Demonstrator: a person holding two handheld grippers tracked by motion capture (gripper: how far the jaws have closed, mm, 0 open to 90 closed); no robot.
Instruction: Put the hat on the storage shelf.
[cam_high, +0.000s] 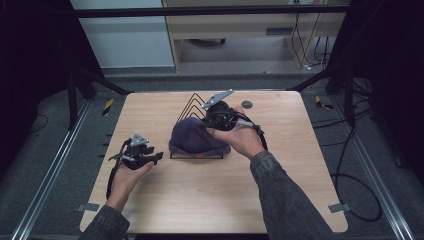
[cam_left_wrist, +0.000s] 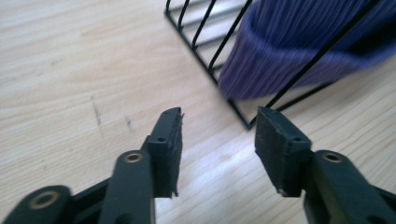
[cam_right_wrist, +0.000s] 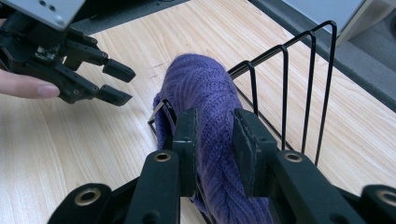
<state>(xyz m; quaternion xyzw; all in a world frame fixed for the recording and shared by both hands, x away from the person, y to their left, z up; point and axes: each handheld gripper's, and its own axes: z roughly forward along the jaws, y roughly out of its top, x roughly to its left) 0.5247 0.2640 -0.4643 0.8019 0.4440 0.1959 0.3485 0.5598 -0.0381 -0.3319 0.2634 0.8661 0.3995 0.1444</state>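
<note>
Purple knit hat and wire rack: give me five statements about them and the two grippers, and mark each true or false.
1. The right gripper has its jaws around a fold of the purple knit hat. True.
2. The left gripper is clamped on the black wire rack. False: its jaws are apart with nothing between them, short of the rack's corner.
3. The hat lies within the rack. True.
4. The hat lies flat on the wooden table, far from the rack. False: it is draped among the rack's wires.
5. In the high view, the left gripper is on the hat. False: it hovers beside it, apart.
</note>
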